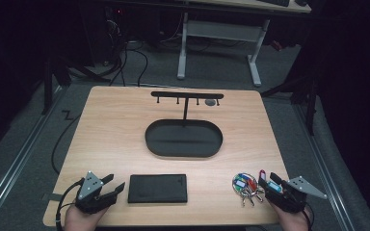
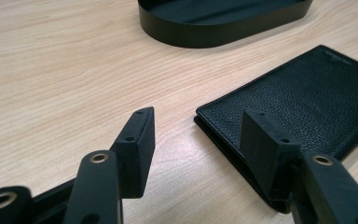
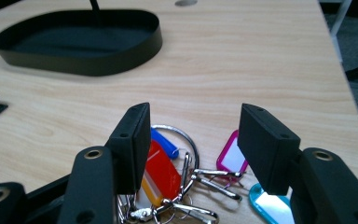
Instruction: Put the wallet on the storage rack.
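Left claw (image 1: 110, 188) at the lower left of the high view, resting low over the counter (image 1: 111, 130), jaws spread and clamping nothing. Just right of it, a flat black wallet (image 1: 157, 188), lying closed along the bottom centre of the frame. In the left gripper view, wallet (image 2: 307, 98) at right, its near corner just ahead of the right-hand jaw; bare wood between the two jaws, no contact to be seen.

Right claw (image 1: 269, 180) at the lower right of the high view, likewise released, gripping nothing. Directly left of it, a bunch of keys (image 1: 247, 185) with coloured tags. In the right gripper view, keys (image 3: 177, 172) at bottom centre, below and between the spread jaws: red, blue, pink and turquoise tags on a metal ring; whether jaws touch them, cannot tell.

At frame centre of the high view, a black oval tray (image 1: 183, 138) with an upright hook rack (image 1: 187, 96) rising from it, well apart from both claws.
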Demonstrator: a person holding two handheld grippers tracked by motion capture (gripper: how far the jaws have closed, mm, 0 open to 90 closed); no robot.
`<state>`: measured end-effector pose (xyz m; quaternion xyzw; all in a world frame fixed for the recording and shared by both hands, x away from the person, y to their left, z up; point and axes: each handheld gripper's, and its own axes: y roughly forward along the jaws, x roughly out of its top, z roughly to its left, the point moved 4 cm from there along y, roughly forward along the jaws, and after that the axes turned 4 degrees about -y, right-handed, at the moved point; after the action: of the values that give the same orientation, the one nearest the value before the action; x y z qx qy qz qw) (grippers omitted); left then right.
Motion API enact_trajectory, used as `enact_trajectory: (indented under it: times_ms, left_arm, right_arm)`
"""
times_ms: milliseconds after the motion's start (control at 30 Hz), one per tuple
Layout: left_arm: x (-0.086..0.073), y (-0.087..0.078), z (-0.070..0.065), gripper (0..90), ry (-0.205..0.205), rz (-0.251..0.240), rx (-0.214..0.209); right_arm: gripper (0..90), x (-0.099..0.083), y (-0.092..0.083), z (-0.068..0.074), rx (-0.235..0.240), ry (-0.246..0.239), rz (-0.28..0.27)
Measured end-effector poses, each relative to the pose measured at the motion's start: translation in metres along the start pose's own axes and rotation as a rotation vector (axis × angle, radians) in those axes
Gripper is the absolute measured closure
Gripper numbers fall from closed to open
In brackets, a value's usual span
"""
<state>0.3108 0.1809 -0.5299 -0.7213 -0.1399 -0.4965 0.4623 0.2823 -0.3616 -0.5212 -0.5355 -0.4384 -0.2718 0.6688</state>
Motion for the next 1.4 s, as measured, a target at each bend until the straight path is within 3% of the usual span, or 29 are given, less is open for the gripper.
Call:
enact_trajectory:
  times_ms: [100, 300, 600, 767, 933, 1033, 1067, 1100, 1267, 1400]
  left_arm:
    - [0.000, 0.001, -0.007, 49.0, 0.039, 0.012, -0.014]
    - [0.000, 0.006, -0.013, 54.1, 0.071, 0.029, -0.029]
    - [-0.003, 0.000, -0.016, 70.0, 0.117, 0.050, -0.054]
    - [-0.006, 0.001, -0.027, 81.6, 0.168, 0.082, -0.096]
    - [-0.005, 0.002, -0.045, 85.9, 0.221, 0.090, -0.146]
    - [-0.005, 0.005, -0.052, 85.5, 0.247, 0.100, -0.152]
    - [-0.006, 0.008, -0.058, 84.6, 0.291, 0.113, -0.140]
    - [-0.007, 0.009, -0.060, 84.0, 0.305, 0.118, -0.134]
    - [-0.006, 0.010, -0.056, 84.7, 0.291, 0.108, -0.116]
    - [-0.005, 0.009, -0.045, 89.5, 0.248, 0.103, -0.088]
  right_arm:
    - [45.3, -0.003, 0.002, 0.004, 0.018, -0.028, 0.022]
    - [45.4, -0.002, 0.000, 0.012, 0.037, -0.065, 0.018]
    - [45.8, 0.001, 0.010, 0.017, 0.057, -0.068, 0.028]
    - [45.7, 0.003, 0.014, 0.020, 0.070, -0.080, 0.033]
    - [45.7, 0.002, 0.015, 0.020, 0.077, -0.081, 0.039]
    - [45.7, 0.002, 0.015, 0.019, 0.078, -0.075, 0.041]
    - [45.7, 0.002, 0.014, 0.019, 0.079, -0.079, 0.039]
    - [45.7, 0.002, 0.014, 0.019, 0.079, -0.080, 0.039]
    - [45.7, 0.001, 0.013, 0.018, 0.081, -0.070, 0.043]
    - [45.8, 0.001, 0.013, 0.017, 0.083, -0.068, 0.043]
